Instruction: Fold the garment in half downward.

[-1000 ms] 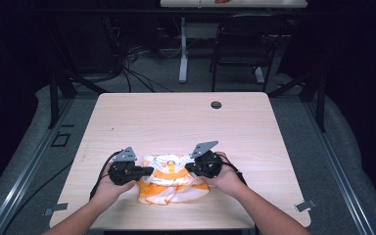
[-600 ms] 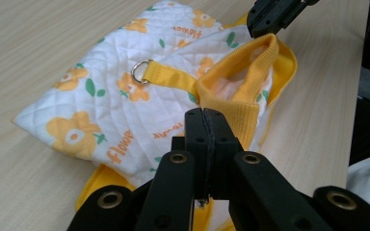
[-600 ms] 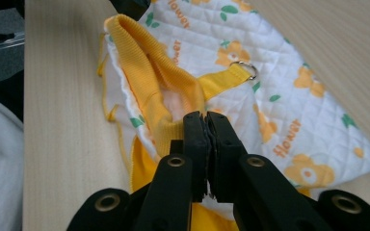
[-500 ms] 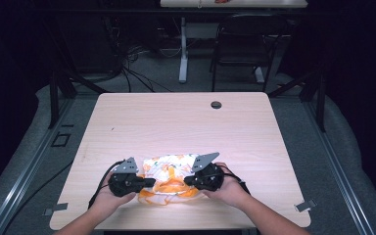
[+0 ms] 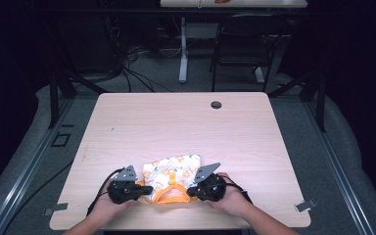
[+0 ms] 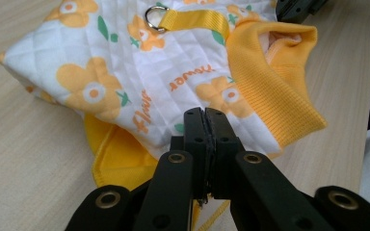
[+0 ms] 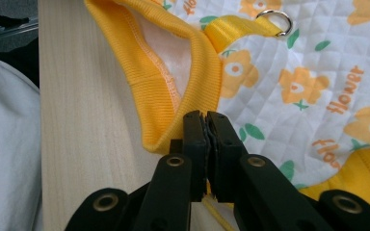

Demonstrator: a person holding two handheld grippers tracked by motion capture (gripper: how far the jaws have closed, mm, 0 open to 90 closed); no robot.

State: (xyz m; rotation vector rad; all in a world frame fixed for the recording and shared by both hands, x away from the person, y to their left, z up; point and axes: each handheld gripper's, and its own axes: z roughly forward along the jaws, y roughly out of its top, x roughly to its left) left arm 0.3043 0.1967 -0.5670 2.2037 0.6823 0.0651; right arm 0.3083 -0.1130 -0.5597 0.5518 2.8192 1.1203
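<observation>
**Both hand-held grippers at the collar end of the small garment**

The quilted flower-print garment (image 5: 172, 177) lies flat near the front edge of the bench (image 5: 186, 122), its orange collar (image 5: 171, 195) toward the person. The left hand-held gripper (image 5: 147, 189) sits at the collar's left side and the right hand-held gripper (image 5: 191, 191) at its right, equally near. Both have the jaws pressed together; whether a little fabric is pinched, I cannot tell. The garment's long axis runs away from the person, between the two.

quilted cloth vest (image 6: 139, 72) with shiny metal ring (image 6: 153, 15), on matt wood table (image 5: 176, 122)
</observation>
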